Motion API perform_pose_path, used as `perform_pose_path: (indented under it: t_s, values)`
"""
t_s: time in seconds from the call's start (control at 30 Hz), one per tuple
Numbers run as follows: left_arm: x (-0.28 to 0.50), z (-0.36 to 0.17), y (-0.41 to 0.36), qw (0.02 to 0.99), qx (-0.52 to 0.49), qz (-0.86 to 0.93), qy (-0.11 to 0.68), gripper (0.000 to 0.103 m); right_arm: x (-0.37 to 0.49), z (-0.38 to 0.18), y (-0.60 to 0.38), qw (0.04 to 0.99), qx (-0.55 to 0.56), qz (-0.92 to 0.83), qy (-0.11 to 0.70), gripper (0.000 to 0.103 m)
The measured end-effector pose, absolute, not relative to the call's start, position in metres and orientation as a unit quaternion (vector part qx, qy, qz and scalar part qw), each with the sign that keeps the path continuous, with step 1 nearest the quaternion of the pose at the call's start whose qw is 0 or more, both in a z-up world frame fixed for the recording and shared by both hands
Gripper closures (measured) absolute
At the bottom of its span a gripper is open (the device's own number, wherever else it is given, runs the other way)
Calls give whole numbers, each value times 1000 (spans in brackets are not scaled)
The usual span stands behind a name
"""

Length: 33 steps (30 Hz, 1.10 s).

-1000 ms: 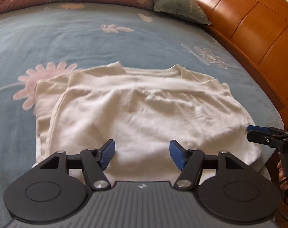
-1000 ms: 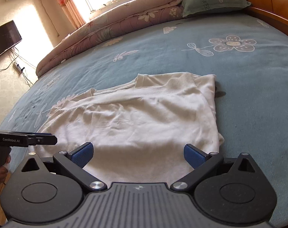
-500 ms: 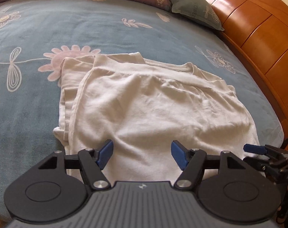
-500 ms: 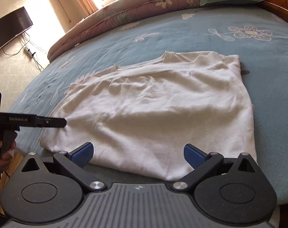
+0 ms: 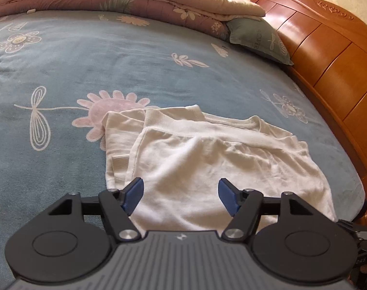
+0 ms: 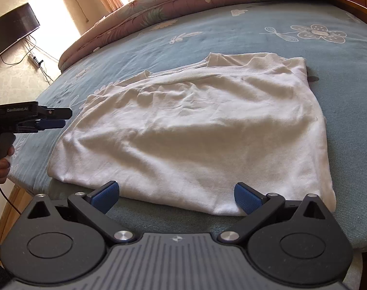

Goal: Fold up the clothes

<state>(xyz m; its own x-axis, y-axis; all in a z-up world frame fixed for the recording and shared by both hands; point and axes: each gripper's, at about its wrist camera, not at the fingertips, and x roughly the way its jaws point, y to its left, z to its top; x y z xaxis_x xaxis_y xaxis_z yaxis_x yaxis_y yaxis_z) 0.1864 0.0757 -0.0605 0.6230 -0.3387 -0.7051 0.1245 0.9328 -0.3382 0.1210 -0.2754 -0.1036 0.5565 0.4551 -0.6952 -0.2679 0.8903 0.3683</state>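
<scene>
Both hand-held grippers empty, left hand-held gripper (image 5: 181, 194) and right hand-held gripper (image 6: 176, 197) spread wide above folded white shirt (image 6: 195, 133)

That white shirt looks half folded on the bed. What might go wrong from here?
1. The white shirt lies close to the edge of the bed; a tug toward the person might drag it off.
2. Its top layer is wrinkled, so creases may get folded in.
3. A sleeve sticks out on one side, so the fold could end uneven.

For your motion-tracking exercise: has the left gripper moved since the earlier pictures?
Yes. The left gripper has pulled back from the headboard; the white shirt now sits lower in its view, with more bedspread showing.
</scene>
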Motion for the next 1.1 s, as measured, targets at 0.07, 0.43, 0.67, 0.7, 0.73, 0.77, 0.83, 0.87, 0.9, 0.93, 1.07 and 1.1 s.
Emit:
perform_pose_path:
  t_s: [0.07, 0.43, 0.67, 0.7, 0.73, 0.77, 0.83, 0.87, 0.9, 0.93, 1.07, 1.1]
  values:
    - [178, -63, 74, 883, -133, -147, 425, 33, 122, -104, -274, 876, 107, 205, 424, 0]
    - [143, -74, 76, 873, -131, -124, 453, 32, 120, -104, -267, 881, 78, 200, 422, 0]
    - [163, -63, 64, 884, -106, -145, 432, 32, 120, -93, -268, 885, 85, 197, 413, 0]
    - [170, -63, 64, 886, -107, -147, 426, 32, 121, -88, -268, 888, 85, 199, 404, 0]
    - [175, -65, 66, 887, -112, -148, 423, 31, 123, -83, -267, 892, 83, 202, 396, 0]
    - [182, -68, 67, 887, -117, -145, 422, 31, 125, -77, -265, 895, 82, 205, 387, 0]
    - [193, -77, 69, 887, -112, -128, 430, 31, 130, -68, -262, 900, 78, 213, 372, 0]
    - [199, -85, 70, 883, -109, -117, 441, 31, 134, -65, -260, 901, 74, 215, 368, 0]
    - [202, -90, 72, 881, -113, -114, 446, 31, 138, -62, -257, 903, 67, 219, 364, 0]
    - [202, -92, 74, 881, -120, -116, 442, 30, 143, -60, -254, 903, 60, 223, 363, 0]
    - [198, -90, 79, 881, -131, -125, 437, 29, 164, -57, -239, 902, 36, 238, 359, 0]
    - [198, -88, 80, 881, -131, -127, 437, 29, 169, -59, -235, 901, 33, 241, 359, 0]
